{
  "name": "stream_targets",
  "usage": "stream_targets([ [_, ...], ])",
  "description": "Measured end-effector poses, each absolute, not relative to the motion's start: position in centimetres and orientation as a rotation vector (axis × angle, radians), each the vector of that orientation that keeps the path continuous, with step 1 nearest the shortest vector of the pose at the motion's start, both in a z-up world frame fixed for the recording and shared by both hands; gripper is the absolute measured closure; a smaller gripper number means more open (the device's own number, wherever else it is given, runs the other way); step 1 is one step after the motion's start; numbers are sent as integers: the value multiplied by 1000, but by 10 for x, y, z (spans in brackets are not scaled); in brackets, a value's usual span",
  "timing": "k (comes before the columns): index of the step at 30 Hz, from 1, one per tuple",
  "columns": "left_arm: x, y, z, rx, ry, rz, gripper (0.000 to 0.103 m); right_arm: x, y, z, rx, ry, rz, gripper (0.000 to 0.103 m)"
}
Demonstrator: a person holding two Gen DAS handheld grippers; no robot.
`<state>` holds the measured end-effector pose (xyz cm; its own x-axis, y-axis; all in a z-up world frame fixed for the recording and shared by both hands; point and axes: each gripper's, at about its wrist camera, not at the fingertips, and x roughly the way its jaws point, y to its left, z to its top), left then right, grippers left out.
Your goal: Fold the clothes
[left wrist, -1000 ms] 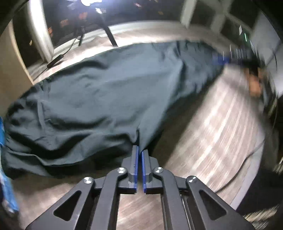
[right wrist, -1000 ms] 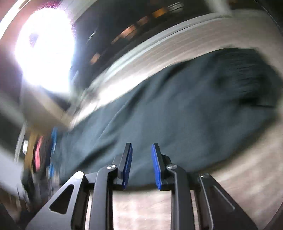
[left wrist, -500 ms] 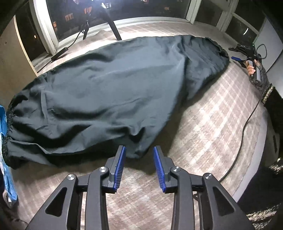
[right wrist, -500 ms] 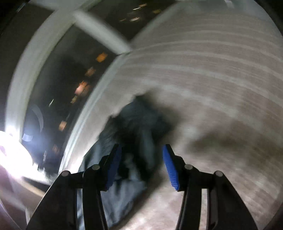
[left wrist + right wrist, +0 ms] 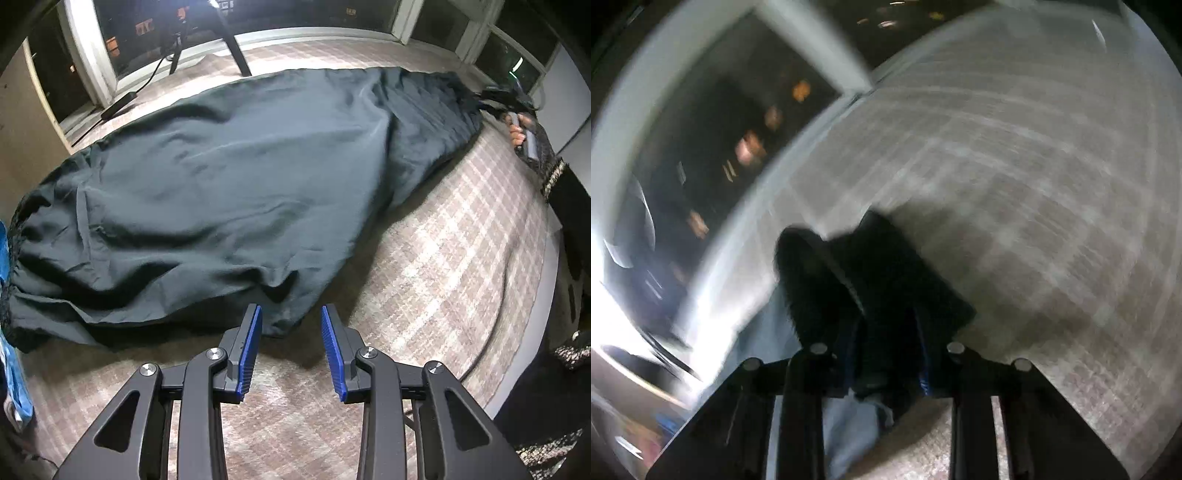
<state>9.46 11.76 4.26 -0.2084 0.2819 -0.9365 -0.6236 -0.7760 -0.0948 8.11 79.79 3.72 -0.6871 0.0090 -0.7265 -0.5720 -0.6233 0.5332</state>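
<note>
A dark garment (image 5: pixel 236 177) lies spread across the checked carpet (image 5: pixel 436 280). The left gripper (image 5: pixel 291 347) hovers just short of its near edge, jaws apart and empty. At the far end, the right gripper (image 5: pixel 886 350) has been closing, a bunched dark fold between its jaws.
</note>
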Motion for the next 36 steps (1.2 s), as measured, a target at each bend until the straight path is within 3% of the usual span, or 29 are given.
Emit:
stream_targets([
  [1, 94, 117, 42, -1477, 407, 2027, 72, 81, 794, 43, -1007, 1055, 2368, 73],
  [3, 93, 118, 39, -1485, 405, 2023, 71, 82, 787, 53, -1011, 914, 2407, 55],
  [7, 92, 123, 34, -1499, 414, 2009, 71, 83, 781, 51, -1062, 798, 2383, 49],
  [13, 96, 125, 37, -1490, 423, 2009, 71, 101, 776, 27, -1009, 1063, 2414, 48],
  [17, 98, 120, 35, -1515, 383, 2018, 71, 134, 759, 43, -813, 1138, 2509, 40],
  [23, 98, 126, 32, -1535, 393, 2017, 71, 81, 751, 42, -1066, 655, 2410, 40],
  [24, 98, 128, 33, -1529, 399, 2020, 71, 79, 760, 40, -1068, 668, 2344, 40],
  [28, 97, 128, 37, -1512, 388, 2032, 66, 99, 797, 23, -983, 1087, 2269, 40],
  [36, 95, 129, 33, -1524, 385, 2017, 65, 80, 794, 25, -981, 1119, 2365, 40],
])
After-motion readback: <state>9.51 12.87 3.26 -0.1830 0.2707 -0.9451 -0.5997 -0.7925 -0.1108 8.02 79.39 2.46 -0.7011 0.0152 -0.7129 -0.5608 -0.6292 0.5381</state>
